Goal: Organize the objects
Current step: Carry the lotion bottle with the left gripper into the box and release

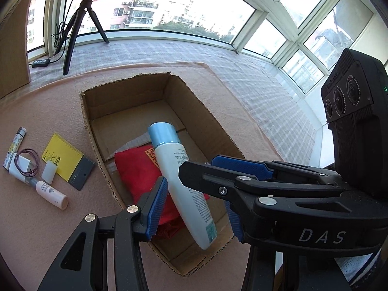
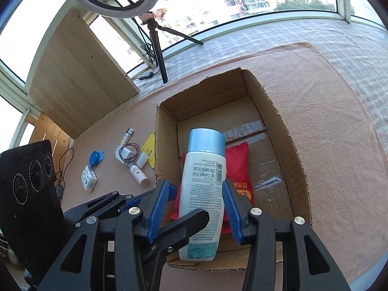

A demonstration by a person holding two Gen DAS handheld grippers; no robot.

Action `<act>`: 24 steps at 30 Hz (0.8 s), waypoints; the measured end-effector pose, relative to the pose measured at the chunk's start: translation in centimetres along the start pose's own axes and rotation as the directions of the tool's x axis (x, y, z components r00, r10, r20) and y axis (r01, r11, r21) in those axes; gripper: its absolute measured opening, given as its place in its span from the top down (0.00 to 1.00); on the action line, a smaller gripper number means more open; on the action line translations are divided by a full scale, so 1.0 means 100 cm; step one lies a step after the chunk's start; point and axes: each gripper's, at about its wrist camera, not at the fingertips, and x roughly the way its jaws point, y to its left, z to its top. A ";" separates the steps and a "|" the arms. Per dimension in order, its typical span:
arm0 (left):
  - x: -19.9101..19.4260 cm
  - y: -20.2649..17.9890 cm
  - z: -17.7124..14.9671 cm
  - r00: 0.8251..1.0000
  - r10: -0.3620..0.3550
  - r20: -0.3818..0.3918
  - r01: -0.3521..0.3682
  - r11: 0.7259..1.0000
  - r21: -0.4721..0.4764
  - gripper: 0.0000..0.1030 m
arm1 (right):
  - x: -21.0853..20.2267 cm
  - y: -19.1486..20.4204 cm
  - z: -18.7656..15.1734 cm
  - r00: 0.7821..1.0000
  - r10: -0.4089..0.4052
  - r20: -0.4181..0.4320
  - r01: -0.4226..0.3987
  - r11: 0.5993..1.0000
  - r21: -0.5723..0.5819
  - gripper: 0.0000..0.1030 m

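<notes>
A white bottle with a pale blue cap (image 2: 202, 189) hangs tilted over the open cardboard box (image 2: 278, 111), cap pointing away. My right gripper (image 2: 195, 206) is shut on its lower body, one blue pad on each side. In the left wrist view the bottle (image 1: 174, 160) slants across the box (image 1: 126, 94), and the right gripper (image 1: 196, 167) reaches in from the right. My left gripper (image 1: 196, 213) stands open around the bottle's base, left pad close to it. A red pouch (image 1: 138, 172) lies on the box floor.
Left of the box on the pink mat (image 1: 48, 230) lie a yellow card (image 1: 60, 155), a lighter (image 1: 14, 148), a charger with cable (image 1: 24, 163) and a white tube (image 1: 51, 194). A blue round item (image 2: 95, 157) and a patterned box (image 2: 88, 178) lie further left. A tripod (image 1: 75, 26) stands by the window.
</notes>
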 end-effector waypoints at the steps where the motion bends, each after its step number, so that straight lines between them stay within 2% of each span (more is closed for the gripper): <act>1: -0.003 0.001 -0.001 1.000 0.002 0.002 -0.002 1.000 0.001 0.51 | 0.000 0.001 0.000 1.000 -0.003 0.002 0.003 1.000 0.001 0.58; 12: -0.035 0.027 -0.018 0.999 0.045 0.018 -0.045 0.999 -0.012 0.51 | -0.003 0.019 0.002 0.999 -0.011 0.035 0.011 1.000 -0.001 0.58; 18: -0.064 0.072 -0.041 0.993 0.114 0.023 -0.112 0.991 -0.075 0.51 | 0.005 0.048 0.007 0.999 0.023 0.027 -0.022 0.999 -0.042 0.58; 24: -0.105 0.129 -0.066 0.980 0.191 0.048 -0.180 0.969 -0.170 0.51 | 0.033 0.084 0.016 0.997 0.069 -0.019 -0.070 0.994 -0.087 0.58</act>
